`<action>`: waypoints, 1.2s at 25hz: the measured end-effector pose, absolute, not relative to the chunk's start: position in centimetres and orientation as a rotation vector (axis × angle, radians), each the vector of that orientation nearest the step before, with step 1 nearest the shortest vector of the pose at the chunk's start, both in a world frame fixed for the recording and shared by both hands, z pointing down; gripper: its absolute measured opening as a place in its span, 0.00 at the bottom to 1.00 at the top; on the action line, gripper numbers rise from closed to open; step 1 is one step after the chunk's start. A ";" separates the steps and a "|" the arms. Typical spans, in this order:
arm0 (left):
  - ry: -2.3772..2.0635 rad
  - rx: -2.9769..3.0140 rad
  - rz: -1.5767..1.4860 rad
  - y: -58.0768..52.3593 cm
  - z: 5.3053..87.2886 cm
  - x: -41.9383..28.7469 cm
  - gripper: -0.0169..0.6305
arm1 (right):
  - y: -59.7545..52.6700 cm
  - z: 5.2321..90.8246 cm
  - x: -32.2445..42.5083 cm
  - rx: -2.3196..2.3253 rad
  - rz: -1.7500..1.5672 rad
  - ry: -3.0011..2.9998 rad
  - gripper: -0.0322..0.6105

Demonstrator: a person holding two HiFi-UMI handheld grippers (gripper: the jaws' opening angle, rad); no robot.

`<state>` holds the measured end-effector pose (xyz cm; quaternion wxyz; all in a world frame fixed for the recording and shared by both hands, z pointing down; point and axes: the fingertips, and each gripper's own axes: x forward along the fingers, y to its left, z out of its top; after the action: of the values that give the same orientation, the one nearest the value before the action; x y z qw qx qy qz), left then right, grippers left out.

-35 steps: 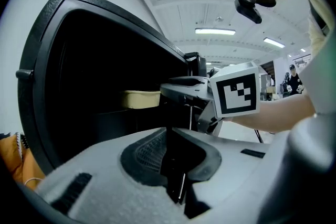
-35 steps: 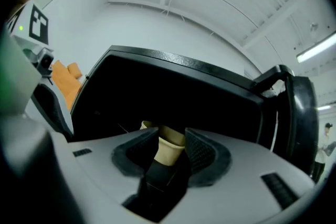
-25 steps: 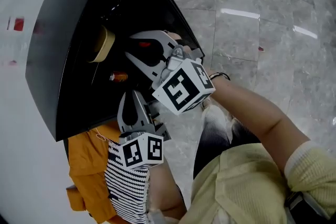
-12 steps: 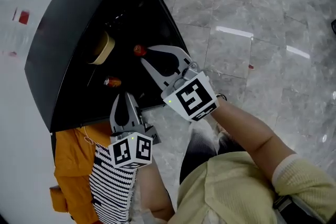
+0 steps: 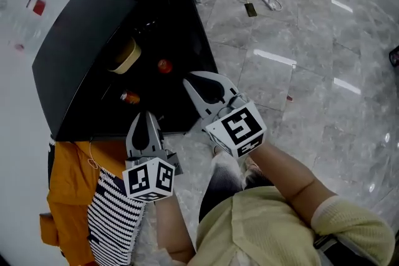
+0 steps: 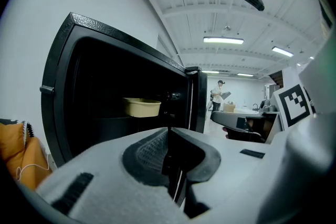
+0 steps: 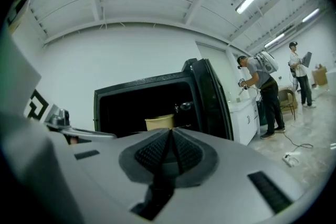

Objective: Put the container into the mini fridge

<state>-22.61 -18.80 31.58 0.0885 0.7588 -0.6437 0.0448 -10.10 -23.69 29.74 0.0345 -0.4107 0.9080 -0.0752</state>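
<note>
**Ana:** Since a second ago the right gripper (image 7: 170,131) has backed out of the mini fridge (image 5: 75,40). It now sits in front of the opening, over the floor (image 5: 299,34), while the container has stayed inside.

**Ben:** What are its jaws doing?

**Ana:** They are closing. The pads already meet at the tips, and nothing is between them.

**Ben:** And the other one?

**Ana:** The left gripper (image 6: 168,130) is just beside it, nearer the person's body. Its jaws are together and empty, pointing at the fridge's lower front edge. Under it in the head view, an orange cloth (image 5: 68,190) and a black-and-white striped fabric (image 5: 112,221) lie against the wall.

**Ben:** Where is the container exactly?

**Ana:** The container (image 5: 126,56) is beige and shallow. It stands upright on a shelf (image 6: 113,119) inside the dark interior, well apart from both grippers. A red round thing (image 5: 164,65) shows near it, and an orange-red item (image 5: 129,97) lies lower down. I cannot tell what either one is. The door (image 6: 195,99) stands open.

**Ben:** What is farther off?

**Ana:** On the grey tiles there is a white power strip (image 5: 270,2) with its cable, and a dark flat thing (image 5: 250,9) beside it. In the right gripper view, one person (image 7: 260,94) bends at a white counter (image 7: 244,118), and another (image 7: 300,73) stands beyond.
</note>
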 end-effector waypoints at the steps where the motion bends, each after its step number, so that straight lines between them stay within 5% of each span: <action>1: -1.921 2.252 0.128 -18.7 31.6 -22.6 0.08 | -23.6 29.8 -9.7 -1.267 -0.254 2.784 0.11; 30: -1.990 2.222 0.102 -13.9 29.2 -22.3 0.08 | -19.0 29.3 -7.9 -1.322 -0.293 2.932 0.10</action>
<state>-22.26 -13.94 29.16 0.0785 0.7422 -0.6647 0.0339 -7.87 -18.96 29.31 -0.0441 -0.4088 0.9070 -0.0906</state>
